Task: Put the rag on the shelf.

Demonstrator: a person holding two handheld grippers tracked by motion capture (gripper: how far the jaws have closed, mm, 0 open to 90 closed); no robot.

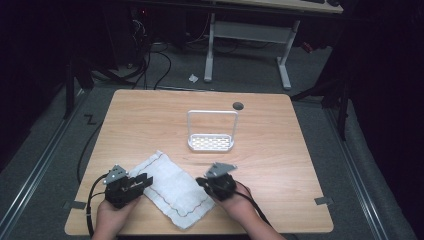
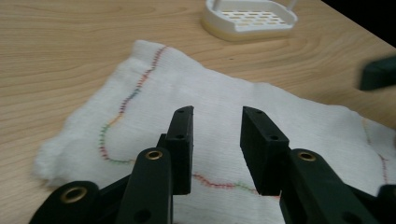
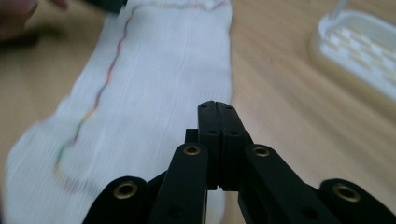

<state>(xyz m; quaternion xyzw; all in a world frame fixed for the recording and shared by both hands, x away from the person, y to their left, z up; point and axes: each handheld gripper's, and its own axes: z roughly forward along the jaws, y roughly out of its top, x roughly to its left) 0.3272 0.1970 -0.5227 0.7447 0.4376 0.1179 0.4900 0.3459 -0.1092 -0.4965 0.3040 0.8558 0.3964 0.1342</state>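
The left gripper [image 1: 141, 181] is held low in the left hand [image 1: 114, 214] with its jaws parted, while the right gripper [image 1: 201, 181] is held in the right hand [image 1: 241, 206] with its jaws pressed together.

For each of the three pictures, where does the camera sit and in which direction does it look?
High view: above the person's side, looking forward and down on the table; both hands, left gripper and right gripper show.
Left gripper view: rides the left gripper, jaws apart, over the white cloth toward the white rack.
Right gripper view: rides the right gripper, jaws together, at the cloth's edge.
All three share cloth and rack.
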